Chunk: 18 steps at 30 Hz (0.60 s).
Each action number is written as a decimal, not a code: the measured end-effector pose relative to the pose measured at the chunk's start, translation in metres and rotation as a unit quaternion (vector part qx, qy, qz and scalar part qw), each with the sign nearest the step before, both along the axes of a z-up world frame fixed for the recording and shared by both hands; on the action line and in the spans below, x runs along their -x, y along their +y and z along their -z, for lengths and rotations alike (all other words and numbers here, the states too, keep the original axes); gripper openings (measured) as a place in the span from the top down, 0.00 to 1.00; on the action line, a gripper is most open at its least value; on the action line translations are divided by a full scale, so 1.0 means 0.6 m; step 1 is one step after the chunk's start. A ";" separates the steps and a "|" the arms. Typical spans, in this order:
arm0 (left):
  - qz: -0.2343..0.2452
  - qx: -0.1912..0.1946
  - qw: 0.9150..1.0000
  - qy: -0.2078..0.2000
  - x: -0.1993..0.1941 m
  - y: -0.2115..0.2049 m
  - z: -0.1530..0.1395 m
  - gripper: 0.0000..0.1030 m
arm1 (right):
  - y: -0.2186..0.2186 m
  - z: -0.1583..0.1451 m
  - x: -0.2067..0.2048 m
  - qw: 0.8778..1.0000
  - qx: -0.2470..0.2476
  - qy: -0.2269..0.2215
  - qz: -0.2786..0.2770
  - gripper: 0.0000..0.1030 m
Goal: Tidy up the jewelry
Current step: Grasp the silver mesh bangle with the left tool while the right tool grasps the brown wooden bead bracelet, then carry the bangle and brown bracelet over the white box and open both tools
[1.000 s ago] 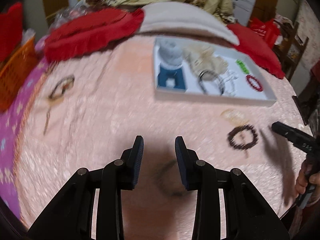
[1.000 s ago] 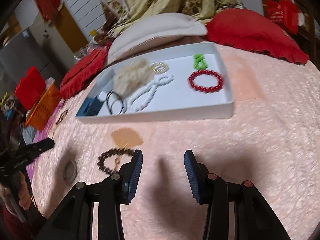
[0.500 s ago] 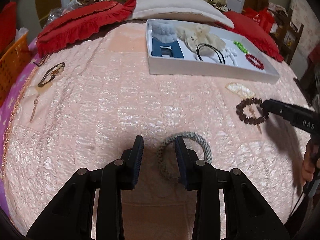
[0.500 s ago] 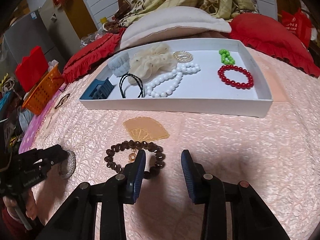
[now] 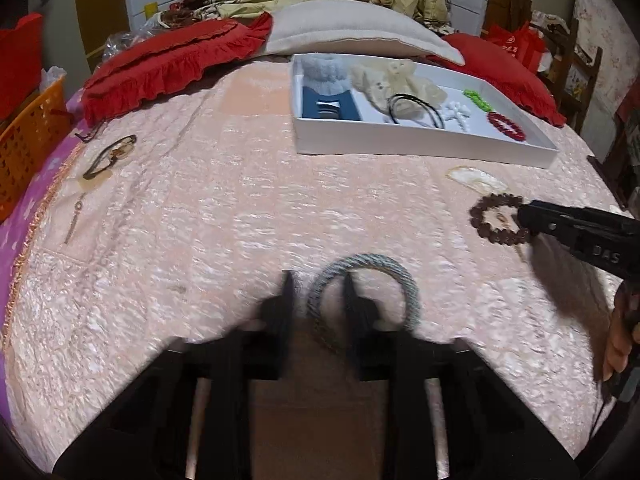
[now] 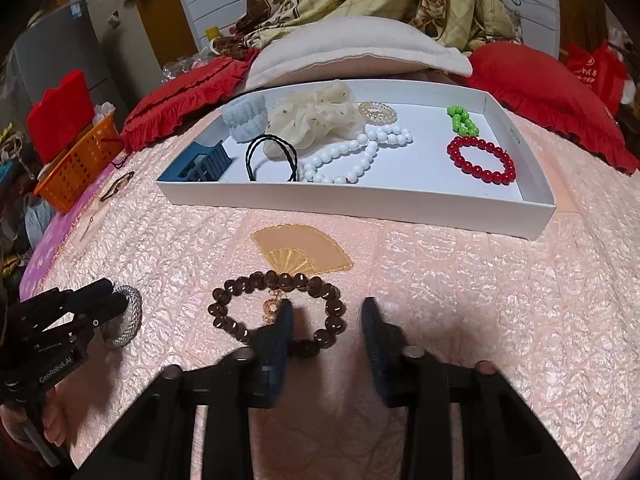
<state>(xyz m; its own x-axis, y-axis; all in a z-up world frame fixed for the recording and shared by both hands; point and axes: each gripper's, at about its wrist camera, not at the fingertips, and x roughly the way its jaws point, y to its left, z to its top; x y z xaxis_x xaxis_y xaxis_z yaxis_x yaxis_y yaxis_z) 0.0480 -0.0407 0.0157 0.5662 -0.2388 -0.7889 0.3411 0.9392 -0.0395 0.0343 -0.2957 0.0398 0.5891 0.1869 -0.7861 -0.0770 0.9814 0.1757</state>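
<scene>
A grey braided ring bracelet (image 5: 366, 280) lies on the pink bedspread; my left gripper (image 5: 318, 288) is open with the ring's left side between its fingers. It also shows in the right wrist view (image 6: 128, 316). A dark brown bead bracelet (image 6: 280, 312) lies in front of a white tray (image 6: 540, 216); my right gripper (image 6: 326, 312) is open, its fingers either side of the bracelet's right part. The tray holds a red bead bracelet (image 6: 482, 160), green beads (image 6: 462, 120), white pearls (image 6: 352, 156), a black hair tie (image 6: 272, 156), scrunchies and a blue clip.
A brown cord bracelet (image 5: 110, 156) and a thin pin (image 5: 74, 220) lie at the bed's left side. Red cushions (image 5: 172, 64) and a cream pillow (image 5: 352, 34) line the back. An orange basket (image 5: 28, 128) stands at the far left.
Both grippers moved forward and down. The left one now has the grey ring's left side between its fingers; the right one reached the brown bead bracelet.
</scene>
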 end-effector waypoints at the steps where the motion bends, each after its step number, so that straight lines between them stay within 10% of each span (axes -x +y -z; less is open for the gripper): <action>1: 0.001 -0.002 1.000 0.000 0.003 -0.003 -0.001 0.93 | 0.001 0.000 0.002 1.000 -0.004 0.001 -0.002 0.86; 18: 0.018 0.035 0.999 -0.018 0.058 -0.014 -0.077 0.94 | -0.032 -0.072 0.040 0.998 -0.051 -0.043 0.020 0.92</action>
